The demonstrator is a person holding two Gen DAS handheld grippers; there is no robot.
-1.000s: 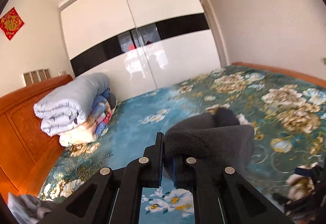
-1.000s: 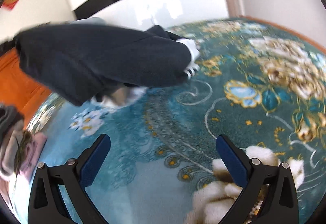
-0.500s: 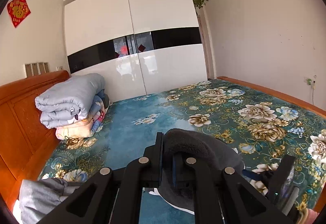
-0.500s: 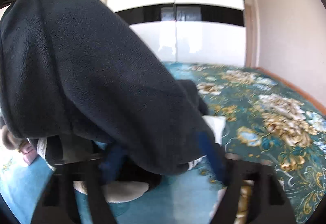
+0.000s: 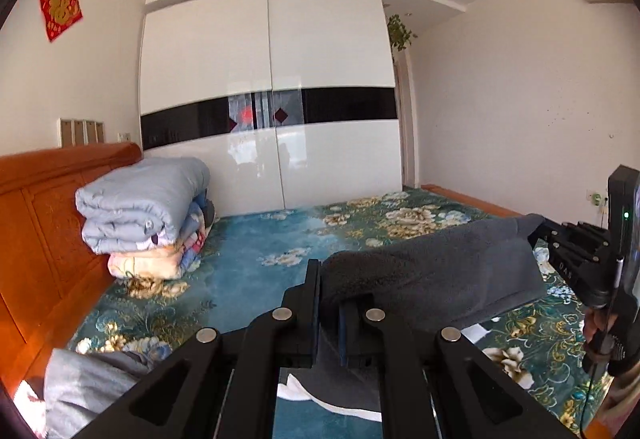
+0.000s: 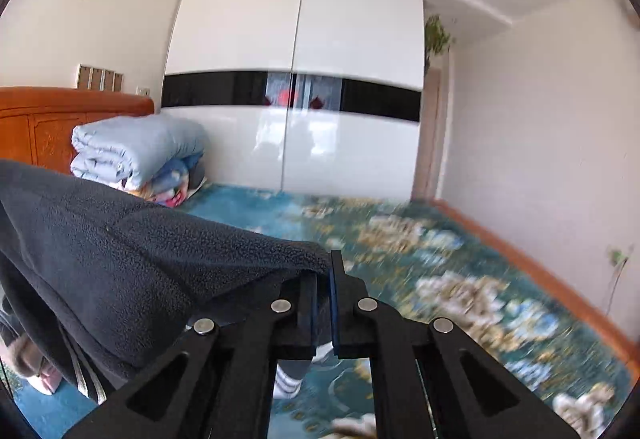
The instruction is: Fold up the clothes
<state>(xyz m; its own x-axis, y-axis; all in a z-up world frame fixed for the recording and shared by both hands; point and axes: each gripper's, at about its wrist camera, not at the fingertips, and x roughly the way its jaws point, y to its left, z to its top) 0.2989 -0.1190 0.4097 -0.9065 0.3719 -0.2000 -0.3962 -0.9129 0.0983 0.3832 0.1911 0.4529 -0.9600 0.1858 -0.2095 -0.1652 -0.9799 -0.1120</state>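
Observation:
A dark grey fleece garment (image 5: 436, 271) hangs lifted above the bed, stretched between both grippers. My left gripper (image 5: 330, 279) is shut on one edge of it. In the right wrist view the same fleece garment (image 6: 132, 271) spreads to the left, and my right gripper (image 6: 325, 271) is shut on its other edge. The right gripper's body (image 5: 580, 259) shows at the right of the left wrist view, held by a hand (image 5: 596, 327). White trim and a striped cuff (image 6: 289, 383) dangle below the fleece.
The bed wears a teal floral cover (image 5: 280, 239). Folded quilts (image 5: 140, 211) are stacked by the orange wooden headboard (image 5: 36, 231). A light grey garment (image 5: 88, 387) lies at the near left corner. A white wardrobe (image 5: 272, 99) stands behind the bed.
The right gripper went from open over the bed to shut on the fleece's edge. Both grippers rose, lifting and stretching the garment off the bed.

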